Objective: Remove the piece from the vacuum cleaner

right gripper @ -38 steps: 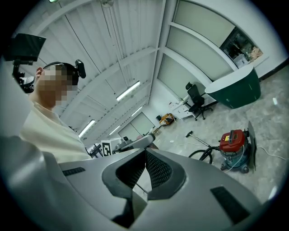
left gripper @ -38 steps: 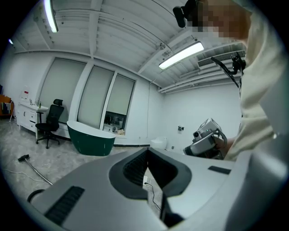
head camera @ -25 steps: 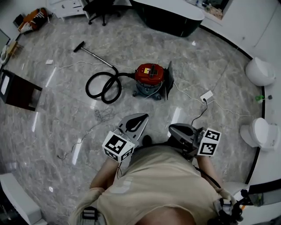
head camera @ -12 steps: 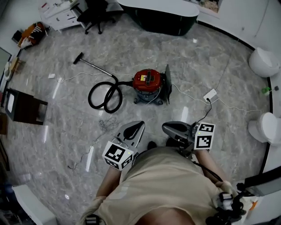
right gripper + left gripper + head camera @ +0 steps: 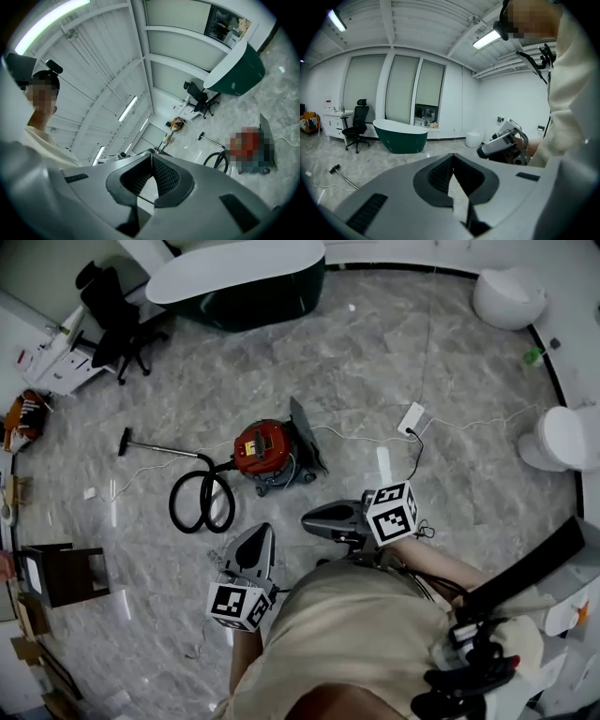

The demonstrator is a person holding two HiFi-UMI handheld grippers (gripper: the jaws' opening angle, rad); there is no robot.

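Nearest me, my left gripper sits at the lower middle of the head view. Its jaws are pressed together with nothing between them, which its own view confirms. My right gripper is just beside it to the right, equally closed and empty, and it points leftwards across the frame.

A second ago both tools sat side by side aimed up the frame, and the vacuum cleaner lay in the upper middle. Now the whole room has swung round. The machine has slid to centre left and looks closer to my jaw tips, and the bathtub has moved to the upper left. I read this as me walking up and turning toward the job. Nothing has been touched, so the removal has not begun, and I will have to spread the jaws before I can take hold of anything.

The vacuum cleaner is a squat red drum on a dark wheeled base, standing upright on the grey marble floor. A dark flat panel leans against its right side. A black hose coils to its lower left and runs into a thin metal tube with a floor nozzle. I cannot tell which part is meant to come off.

Further up the frame, a white power strip lies on its cord.
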